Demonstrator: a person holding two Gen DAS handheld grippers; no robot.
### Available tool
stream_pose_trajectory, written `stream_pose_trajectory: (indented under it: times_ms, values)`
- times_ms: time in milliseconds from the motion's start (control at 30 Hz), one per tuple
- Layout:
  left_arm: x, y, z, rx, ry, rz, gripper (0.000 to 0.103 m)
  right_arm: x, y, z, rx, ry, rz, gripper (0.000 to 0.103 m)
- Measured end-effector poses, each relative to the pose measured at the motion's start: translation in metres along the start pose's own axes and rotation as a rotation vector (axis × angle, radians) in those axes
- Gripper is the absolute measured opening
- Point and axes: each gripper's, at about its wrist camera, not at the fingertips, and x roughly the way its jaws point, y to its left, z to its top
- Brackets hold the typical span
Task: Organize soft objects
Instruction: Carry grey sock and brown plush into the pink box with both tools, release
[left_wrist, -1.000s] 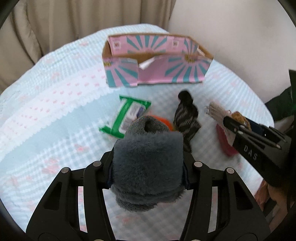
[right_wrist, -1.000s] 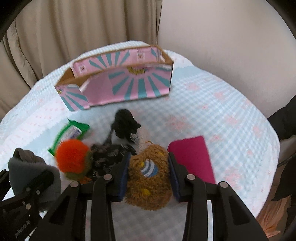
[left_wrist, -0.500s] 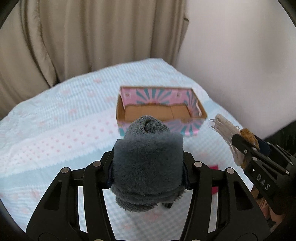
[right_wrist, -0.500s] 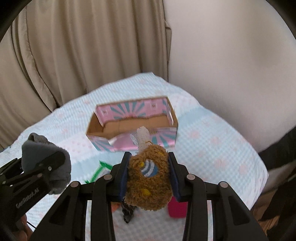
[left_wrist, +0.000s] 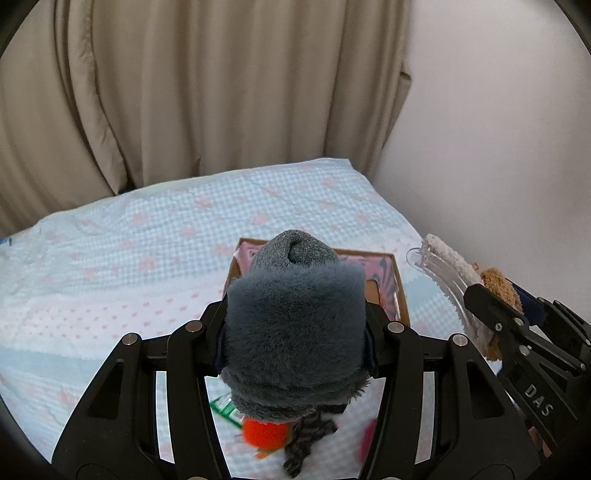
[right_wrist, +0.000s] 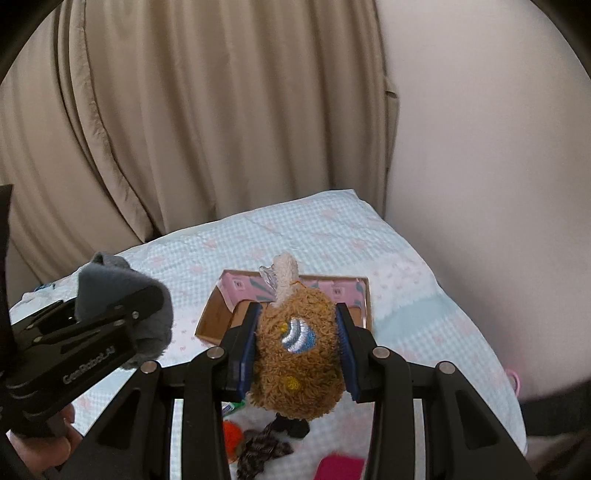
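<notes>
Around: pink box lay open-topped on the bedspread; orange pompom lay beneath.
Left gripper: clenched the grey plush, its long axis pointing forward.
Right gripper: clamped the brown plush, wings toward the box.

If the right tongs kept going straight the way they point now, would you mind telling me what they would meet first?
Most likely the open pink-and-teal cardboard box on the checked bedspread: it lies directly beyond the fuzzy brown plush toy clamped in the right tongs. Depth is unclear, so they might pass over its rim.
</notes>
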Motion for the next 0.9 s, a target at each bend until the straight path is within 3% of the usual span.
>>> stream_pose_trajectory:
  times_ms: [233, 467, 733, 867, 900]
  values:
    - [0.086, -0.013, 0.02, -0.011, 0.103, 0.074, 0.05, 0.069, -0.031, 0.021, -0.033, 0.113, 0.112, 0.035]
    - [0.174, -0.003, 0.017, -0.042, 0.248, 0.096, 0.05, 0.154, -0.057, 0.012, -0.038, 0.273, 0.173, 0.035]
    - [0.275, 0.015, 0.002, -0.096, 0.407, 0.123, 0.051, 0.228, -0.06, 0.001, -0.097, 0.376, 0.229, 0.036]
    - [0.301, 0.011, -0.002, -0.058, 0.439, 0.129, 0.051, 0.256, -0.06, -0.011, -0.114, 0.418, 0.243, 0.036]
    - [0.304, 0.008, -0.001, -0.044, 0.438, 0.129, 0.062, 0.26, -0.059, -0.013, -0.117, 0.426, 0.245, 0.036]
